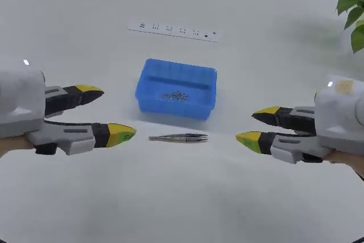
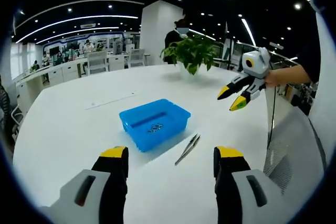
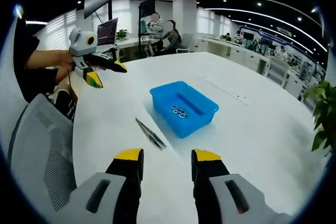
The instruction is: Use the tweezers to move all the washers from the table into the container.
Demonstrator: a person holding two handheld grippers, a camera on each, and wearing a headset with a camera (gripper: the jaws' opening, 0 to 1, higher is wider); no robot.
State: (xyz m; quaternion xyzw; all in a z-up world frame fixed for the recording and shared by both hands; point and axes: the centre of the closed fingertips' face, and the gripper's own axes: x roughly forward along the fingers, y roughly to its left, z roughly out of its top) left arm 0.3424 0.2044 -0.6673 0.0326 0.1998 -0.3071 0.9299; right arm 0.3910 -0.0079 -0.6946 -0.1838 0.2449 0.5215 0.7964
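My left claw (image 1: 118,112) hovers over the white surface (image 1: 170,197) with its yellow-tipped jaws spread wide and nothing between them. My right claw (image 1: 245,127) hovers opposite, parted less widely and also holding nothing. Between the two claws, the slim silver metal tweezers (image 1: 179,137) lie flat on the surface, apart from both. Just beyond the tweezers sits the blue rectangular plastic container (image 1: 170,106), near them but not touching. A cluster of small grey metal washers (image 1: 176,96) rests on its floor. Further back, a long white power strip (image 1: 173,31) lies flat on the surface. A green leafy plant (image 1: 350,4) stands at the far right corner.
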